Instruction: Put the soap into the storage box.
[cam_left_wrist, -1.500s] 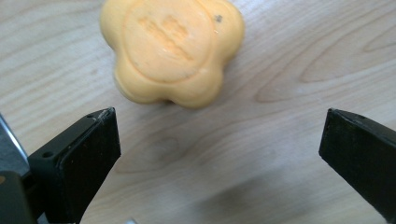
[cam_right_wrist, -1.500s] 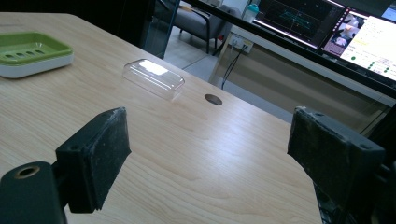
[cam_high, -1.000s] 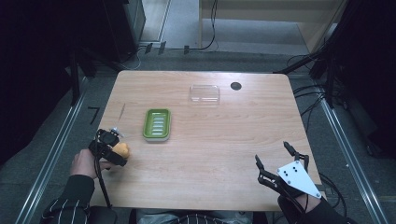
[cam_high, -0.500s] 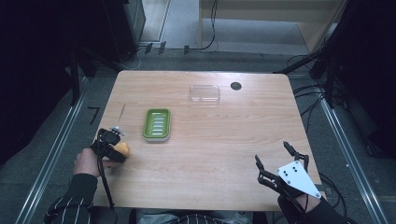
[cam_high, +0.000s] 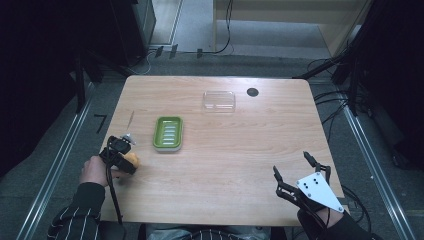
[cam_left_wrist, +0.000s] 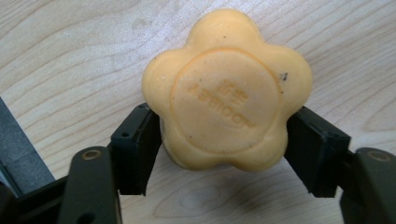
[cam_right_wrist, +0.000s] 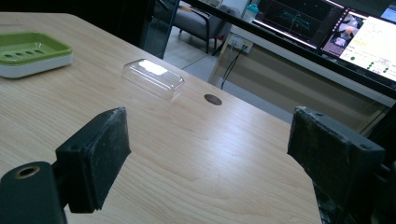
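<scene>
Since a second ago our left gripper (cam_high: 121, 152) has barely shifted at the near left of the table (cam_high: 225, 165); its jaws closed in and have just eased open a touch again, with the soap (cam_left_wrist: 227, 91) between them. Near the front edge, our right gripper (cam_high: 300, 175) sits at the near right corner, jaws spread wide and empty, with bare wood stretching ahead of it. The left gripper sits close to the left edge, its jaws pressing on both sides of the soap, which rests on the wood. The soap is a pale orange, flower-shaped bar with a round stamped face and raised lettering. Farther in lies the green soap dish (cam_high: 168, 133), and beyond it the clear lid (cam_high: 219, 100) near the far edge.
</scene>
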